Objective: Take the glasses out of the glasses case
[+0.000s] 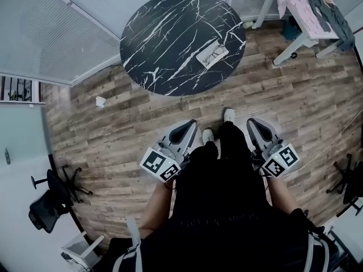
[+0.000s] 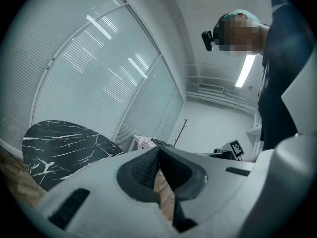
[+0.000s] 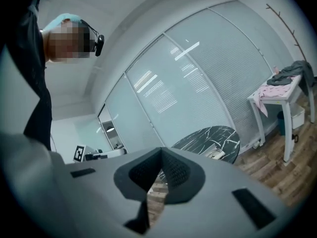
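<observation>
Task not started, nothing done yet. I'm standing on the wood floor (image 1: pixel 113 123), back from the round black marble table (image 1: pixel 164 38), with both grippers held low by my waist and well apart from the case. Left gripper (image 1: pixel 187 128): jaws closed, tips meeting, nothing between them; only floor shows through the gap behind the tips in the left gripper view. Right gripper (image 1: pixel 253 124): same, jaws together and empty, as its own view shows. The case (image 1: pixel 212 54) lies on the table top, right of centre and a bit toward my side, with nothing else on the table. It looks pale, flat and rectangular, apparently lying open, with a darker shape inside that I take for the glasses (image 1: pixel 215 52). It's small in the head view, so I can't tell frame detail or which side the lid hinges on. The right gripper view has the case as a small pale thing on the table; the left gripper view catches the table but not the case. All steps are left, as I judge: step up, reach in, open the jaws, pinch the glasses, lift them clear of the case. The glasses are likely light and thin, so a gentle grip. Off task: a white side table (image 1: pixel 306 27) with clothes (image 1: pixel 323 10) on it, and an office chair (image 1: pixel 48 205).
</observation>
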